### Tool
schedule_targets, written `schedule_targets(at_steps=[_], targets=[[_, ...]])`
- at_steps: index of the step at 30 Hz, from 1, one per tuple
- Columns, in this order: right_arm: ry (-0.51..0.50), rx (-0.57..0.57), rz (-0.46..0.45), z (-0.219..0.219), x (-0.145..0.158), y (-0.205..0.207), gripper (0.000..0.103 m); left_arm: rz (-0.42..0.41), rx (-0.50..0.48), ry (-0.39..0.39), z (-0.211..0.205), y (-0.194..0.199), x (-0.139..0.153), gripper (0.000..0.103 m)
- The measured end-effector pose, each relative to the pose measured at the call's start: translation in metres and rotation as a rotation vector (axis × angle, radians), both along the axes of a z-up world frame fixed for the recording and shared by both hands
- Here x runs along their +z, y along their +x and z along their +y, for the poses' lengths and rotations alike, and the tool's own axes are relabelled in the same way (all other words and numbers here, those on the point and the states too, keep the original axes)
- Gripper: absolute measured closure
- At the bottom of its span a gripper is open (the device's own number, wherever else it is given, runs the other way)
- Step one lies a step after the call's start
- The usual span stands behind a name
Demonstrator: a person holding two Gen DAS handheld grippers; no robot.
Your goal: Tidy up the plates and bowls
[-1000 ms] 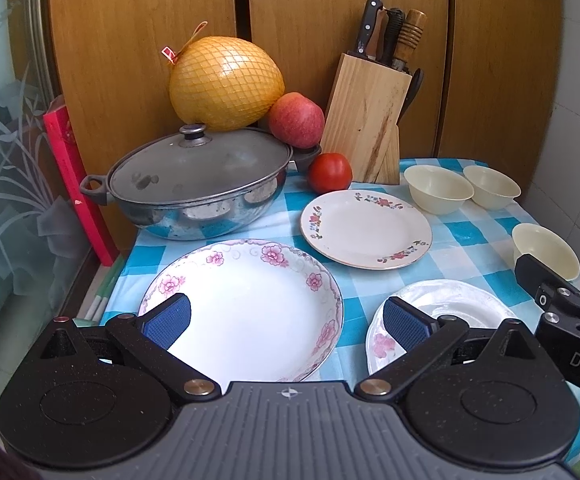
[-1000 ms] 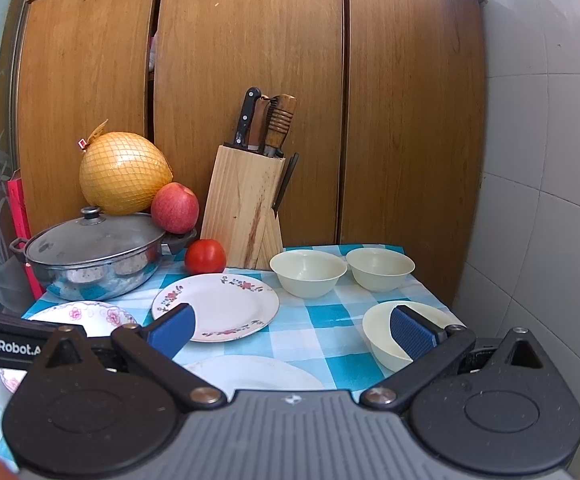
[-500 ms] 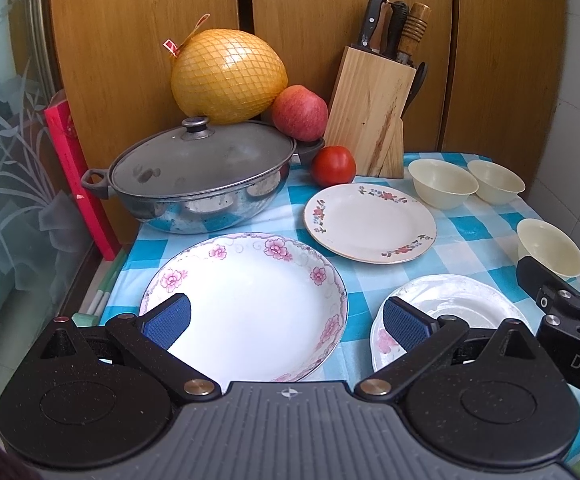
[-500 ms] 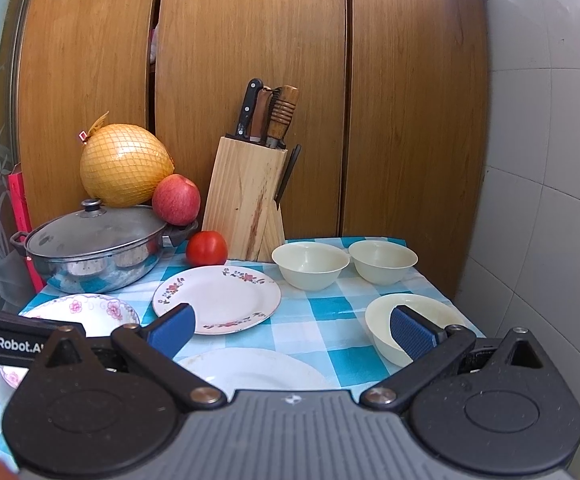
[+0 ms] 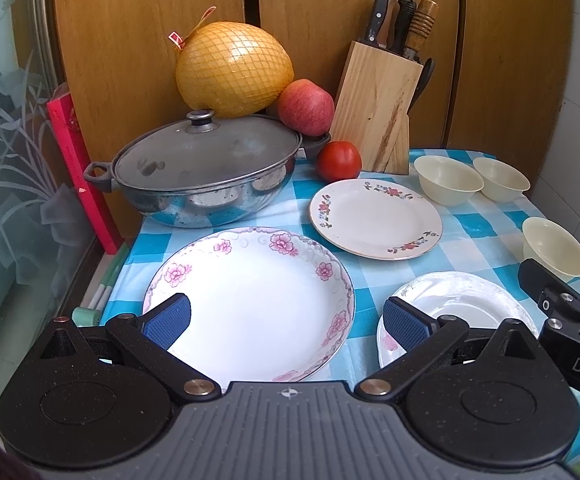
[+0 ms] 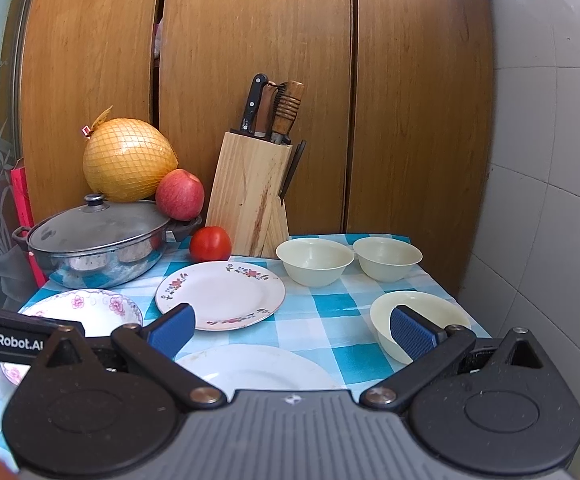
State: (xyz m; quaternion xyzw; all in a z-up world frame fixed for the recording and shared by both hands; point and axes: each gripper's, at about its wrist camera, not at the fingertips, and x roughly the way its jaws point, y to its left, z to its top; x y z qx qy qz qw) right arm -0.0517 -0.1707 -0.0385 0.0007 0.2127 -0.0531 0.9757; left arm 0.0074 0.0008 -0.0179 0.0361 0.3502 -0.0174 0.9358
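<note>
A large pink-flowered plate (image 5: pixel 257 300) lies at the near left, right under my open left gripper (image 5: pixel 285 320). Behind it sits a smaller red-flowered plate (image 5: pixel 374 218), seen too in the right wrist view (image 6: pixel 221 294). A plain white plate (image 5: pixel 462 304) lies at the near right, below my open right gripper (image 6: pixel 290 330). Two cream bowls (image 6: pixel 314 260) (image 6: pixel 388 258) stand side by side at the back right. A third cream bowl (image 6: pixel 418 316) sits nearer, partly behind my right fingertip. Neither gripper holds anything.
A lidded steel pot (image 5: pixel 205 172) fills the back left, with a netted pomelo (image 5: pixel 233 70) and an apple (image 5: pixel 306 106) behind it. A tomato (image 5: pixel 338 160) and a wooden knife block (image 5: pixel 378 104) stand at the back. Tiled wall (image 6: pixel 550 200) bounds the right side.
Both grippers have risen and drawn back a little, so the table items sit lower in both views. Nothing on the table moved and both grippers stayed open.
</note>
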Motion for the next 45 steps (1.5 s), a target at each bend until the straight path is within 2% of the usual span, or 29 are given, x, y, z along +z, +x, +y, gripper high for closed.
schedule_targets(at_steps=[21,29,34,40,45], targets=[[-0.026,-0.003,0.034,-0.004,-0.008,0.008,0.001,0.064,0.028,0.008,0.012,0.009,-0.013,0.000],[-0.003,-0.020,0.105,-0.021,-0.016,0.014,0.001,0.116,-0.027,-0.020,0.007,0.008,-0.022,0.000],[-0.023,-0.035,0.133,-0.034,-0.021,0.012,0.001,0.183,-0.100,-0.056,-0.009,0.009,-0.033,0.001],[-0.025,-0.007,0.204,-0.043,-0.036,0.008,0.001,0.207,-0.197,-0.061,-0.031,0.003,-0.043,0.002],[0.019,0.010,0.255,-0.054,-0.043,0.013,0.005,0.207,-0.221,-0.051,-0.043,0.005,-0.046,0.002]])
